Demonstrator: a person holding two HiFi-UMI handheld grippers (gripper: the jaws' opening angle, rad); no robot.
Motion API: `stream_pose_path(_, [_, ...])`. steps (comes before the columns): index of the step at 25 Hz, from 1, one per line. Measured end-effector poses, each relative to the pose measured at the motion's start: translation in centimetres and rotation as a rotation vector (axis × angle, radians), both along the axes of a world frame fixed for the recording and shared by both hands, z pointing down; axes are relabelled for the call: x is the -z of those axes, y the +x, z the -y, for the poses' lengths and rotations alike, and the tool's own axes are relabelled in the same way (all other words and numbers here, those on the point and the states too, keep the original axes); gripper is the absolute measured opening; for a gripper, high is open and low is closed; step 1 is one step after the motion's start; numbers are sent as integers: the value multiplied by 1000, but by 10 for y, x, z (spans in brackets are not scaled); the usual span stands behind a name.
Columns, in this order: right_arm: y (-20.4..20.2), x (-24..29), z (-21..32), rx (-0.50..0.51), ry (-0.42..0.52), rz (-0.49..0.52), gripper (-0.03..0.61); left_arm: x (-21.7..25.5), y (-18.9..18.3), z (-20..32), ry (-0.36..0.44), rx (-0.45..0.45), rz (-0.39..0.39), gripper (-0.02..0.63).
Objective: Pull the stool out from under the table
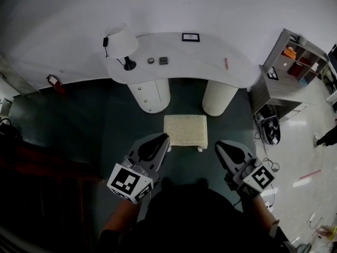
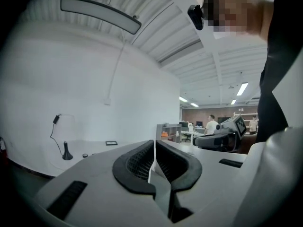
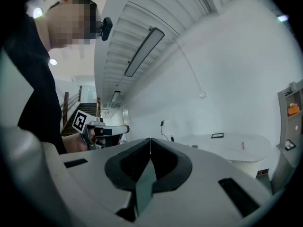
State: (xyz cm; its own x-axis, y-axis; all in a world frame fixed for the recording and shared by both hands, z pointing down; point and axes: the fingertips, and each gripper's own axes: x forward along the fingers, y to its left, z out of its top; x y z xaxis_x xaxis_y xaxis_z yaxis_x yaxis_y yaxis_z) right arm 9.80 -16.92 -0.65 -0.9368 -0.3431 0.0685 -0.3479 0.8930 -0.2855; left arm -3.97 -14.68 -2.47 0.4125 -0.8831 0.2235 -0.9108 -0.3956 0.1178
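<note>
One white curved table (image 1: 210, 62) stands against the wall on two round pedestals (image 1: 151, 95). One cream stool (image 1: 185, 131) sits on the dark floor and appears already clear of the table's front edge, with its long axis parallel to that edge. It lies just ahead of my two grippers, between them. My left gripper (image 1: 164, 139) looks nearer, by the stool's near left corner. My right gripper (image 1: 218, 145) is just off its right side. Both are closed tight, holding nothing.
</note>
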Motion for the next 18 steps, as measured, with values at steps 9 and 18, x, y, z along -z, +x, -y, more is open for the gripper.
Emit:
stream_pose_path(9, [-1, 14, 10, -5, 68, 4, 17, 3, 8, 8, 24, -12, 17, 25])
stream_pose_path(18, [2, 10, 13, 17, 68, -4, 17, 5, 15, 10, 24, -6, 21, 20])
